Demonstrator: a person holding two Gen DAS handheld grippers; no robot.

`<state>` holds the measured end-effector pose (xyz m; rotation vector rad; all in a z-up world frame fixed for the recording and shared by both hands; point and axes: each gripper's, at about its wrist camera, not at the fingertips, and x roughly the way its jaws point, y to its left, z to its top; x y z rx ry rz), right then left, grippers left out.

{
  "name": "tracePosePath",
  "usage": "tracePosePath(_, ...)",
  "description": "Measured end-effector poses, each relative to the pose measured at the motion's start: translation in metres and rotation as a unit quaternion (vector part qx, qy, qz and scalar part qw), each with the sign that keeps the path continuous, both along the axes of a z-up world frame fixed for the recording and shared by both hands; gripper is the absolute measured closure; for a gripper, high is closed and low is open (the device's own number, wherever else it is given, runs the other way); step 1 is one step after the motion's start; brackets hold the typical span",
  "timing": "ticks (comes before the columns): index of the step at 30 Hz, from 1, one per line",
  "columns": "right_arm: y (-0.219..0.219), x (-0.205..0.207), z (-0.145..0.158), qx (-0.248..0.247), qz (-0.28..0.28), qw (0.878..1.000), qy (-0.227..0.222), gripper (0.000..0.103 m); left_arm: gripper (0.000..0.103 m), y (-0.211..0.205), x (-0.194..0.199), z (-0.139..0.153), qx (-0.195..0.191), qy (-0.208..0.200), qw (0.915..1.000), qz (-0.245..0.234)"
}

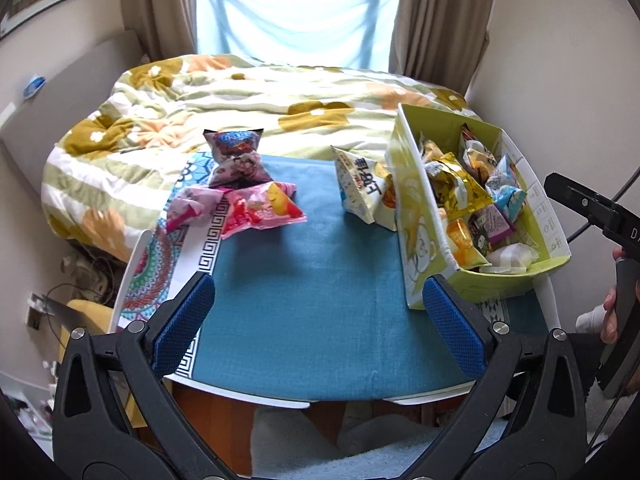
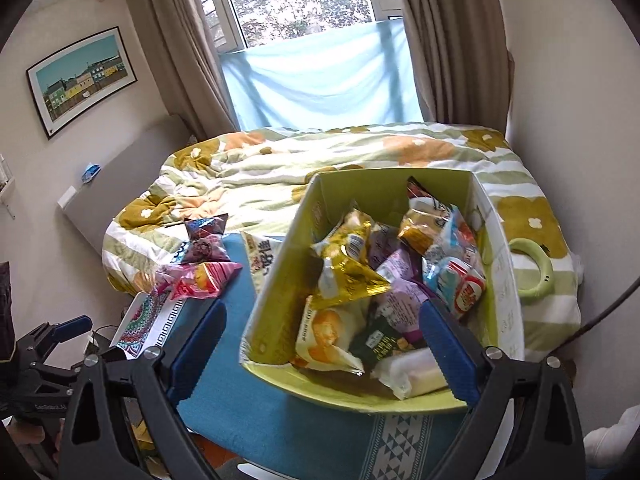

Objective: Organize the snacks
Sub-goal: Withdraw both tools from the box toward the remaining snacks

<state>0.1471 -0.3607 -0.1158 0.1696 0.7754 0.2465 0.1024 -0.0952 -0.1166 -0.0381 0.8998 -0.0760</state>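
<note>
A yellow-green cardboard box (image 1: 412, 216) (image 2: 276, 292) full of several snack packets stands at the right of the blue-covered table (image 1: 312, 300). A gold packet (image 2: 348, 280) lies on top of the pile. A white-and-blue chip bag (image 1: 360, 188) (image 2: 262, 258) leans on the box's left wall. Pink and purple packets (image 1: 256, 196) (image 2: 204, 268) are piled at the table's far left. My left gripper (image 1: 318, 292) hangs open over bare cloth, holding nothing. Above the box's near end, my right gripper (image 2: 320, 316) is open, with nothing between its pads.
A bed with a flowered quilt (image 1: 248, 96) lies beyond the table, under a curtained window. A green ring (image 2: 532, 276) rests on the quilt right of the box. A patterned tray (image 1: 160, 264) pokes out at the table's left edge. The other gripper's handle (image 1: 624, 280) shows at right.
</note>
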Motion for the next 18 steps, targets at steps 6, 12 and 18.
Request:
tracePosePath(6,0.052,0.019,0.011,-0.003,0.029,1.000,-0.011,0.007,0.000,0.062,0.022,0.003,-0.003,-0.002,0.9999,0.016)
tracePosePath(12,0.117,0.052,0.003,0.009,0.043,0.999,0.009,0.007,0.000,0.126,0.063,-0.004,-0.004,0.013,0.9998,0.013)
tracePosePath(18,0.179,0.089,-0.017,0.004,0.042,0.999,0.028,0.007,0.000,0.180,0.117,-0.027,-0.001,0.041,0.9991,-0.009)
